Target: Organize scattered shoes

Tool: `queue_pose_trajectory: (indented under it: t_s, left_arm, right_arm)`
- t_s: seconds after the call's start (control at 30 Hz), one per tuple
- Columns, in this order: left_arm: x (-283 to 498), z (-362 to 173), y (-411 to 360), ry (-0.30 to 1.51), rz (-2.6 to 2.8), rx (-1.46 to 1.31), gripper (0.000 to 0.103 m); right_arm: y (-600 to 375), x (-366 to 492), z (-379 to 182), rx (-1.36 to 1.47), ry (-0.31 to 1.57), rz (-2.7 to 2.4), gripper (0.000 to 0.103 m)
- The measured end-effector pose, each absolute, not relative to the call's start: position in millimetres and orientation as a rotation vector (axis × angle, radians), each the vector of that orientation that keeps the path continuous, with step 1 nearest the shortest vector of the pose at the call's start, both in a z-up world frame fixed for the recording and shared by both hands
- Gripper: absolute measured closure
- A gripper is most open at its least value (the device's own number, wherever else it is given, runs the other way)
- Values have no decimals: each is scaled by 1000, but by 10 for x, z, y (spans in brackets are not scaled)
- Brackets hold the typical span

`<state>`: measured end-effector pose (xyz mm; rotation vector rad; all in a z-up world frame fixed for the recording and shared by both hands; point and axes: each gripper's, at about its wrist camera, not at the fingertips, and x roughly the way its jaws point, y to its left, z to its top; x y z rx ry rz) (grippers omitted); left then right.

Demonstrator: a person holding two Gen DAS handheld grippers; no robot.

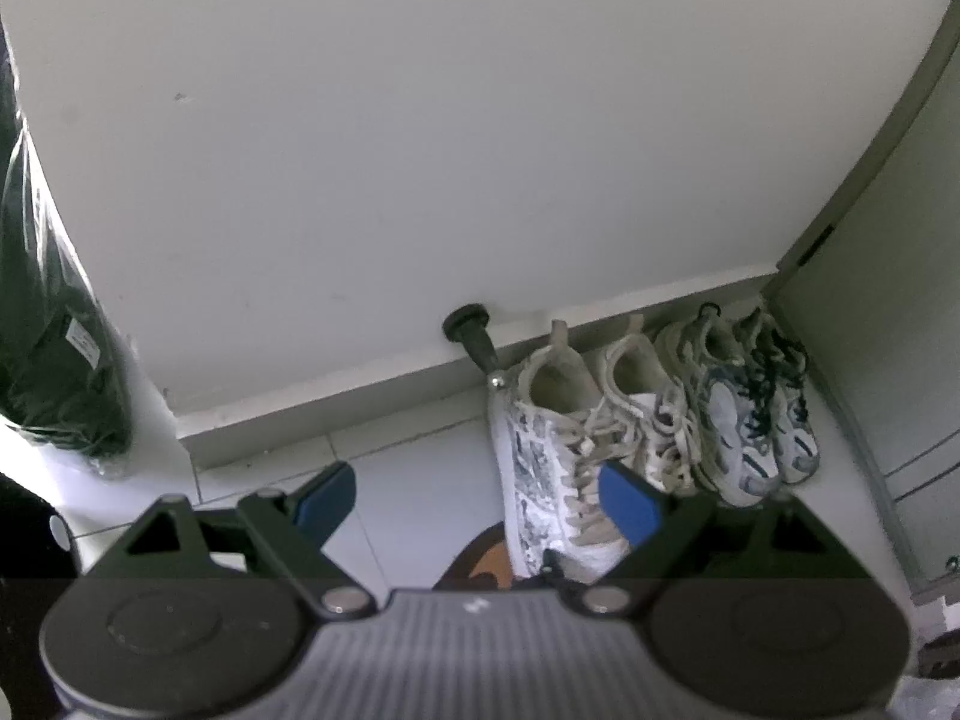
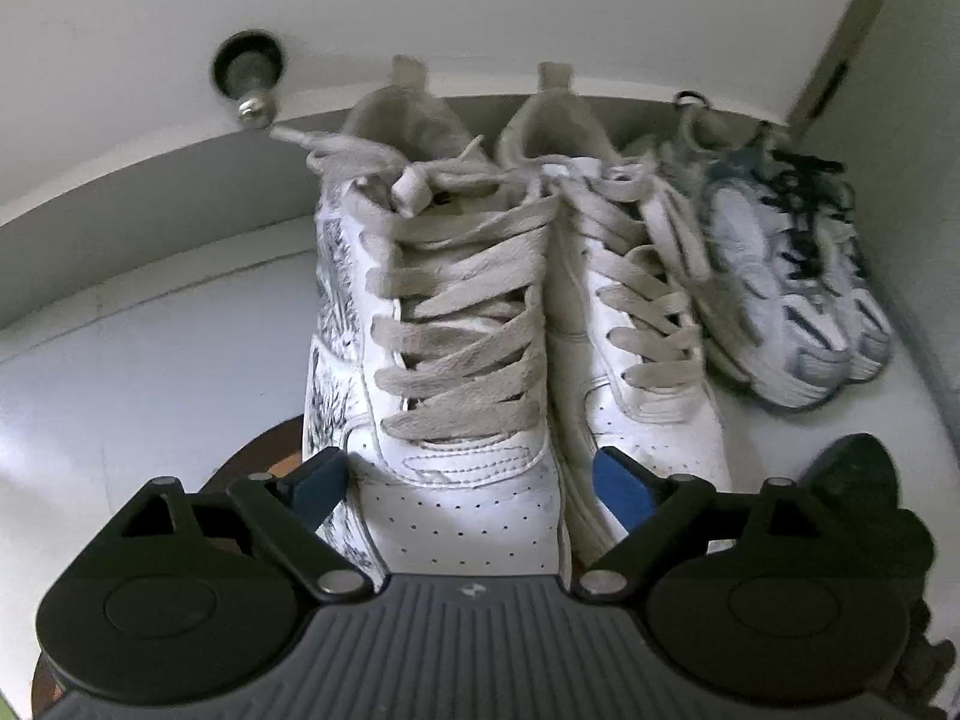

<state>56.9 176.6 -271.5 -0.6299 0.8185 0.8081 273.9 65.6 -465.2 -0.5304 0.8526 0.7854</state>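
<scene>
Right under my right claw (image 2: 471,483) was the toe of a white sneaker (image 2: 462,360) with scribbly black print down its side and beige laces. The blue pads sat spread on either side of that toe and didn't look like they were squeezing it, though I couldn't tell for sure whether they touched the leather. Its mate (image 2: 630,324) stood just beside it, heels toward the wall, and a chunkier blue-and-white pair (image 2: 786,300) was lined up next to those, close to the cabinet (image 1: 888,330) in the corner. All four were on the tiled floor (image 2: 150,372) along the baseboard. A black doorstop (image 2: 249,75) stuck out of the wall near the printed shoe's heel. My left claw (image 1: 480,498) hung farther back, spread wide with nothing in it, and a dark bagged bundle (image 1: 48,312) sat off to its left.
</scene>
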Motion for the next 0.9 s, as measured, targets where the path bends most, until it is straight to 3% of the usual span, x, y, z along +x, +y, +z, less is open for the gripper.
queue_pose_trajectory:
  t_s: [0.13,0.9]
  left_arm:
    - [572,-2726,1764,816,803,-629,13]
    - [679,-3040,1816,905,817,-628,13]
  right_arm:
    - [737,2664,-4592,-539,791,773,1]
    - [656,3206,-4781,-488,799,828,0]
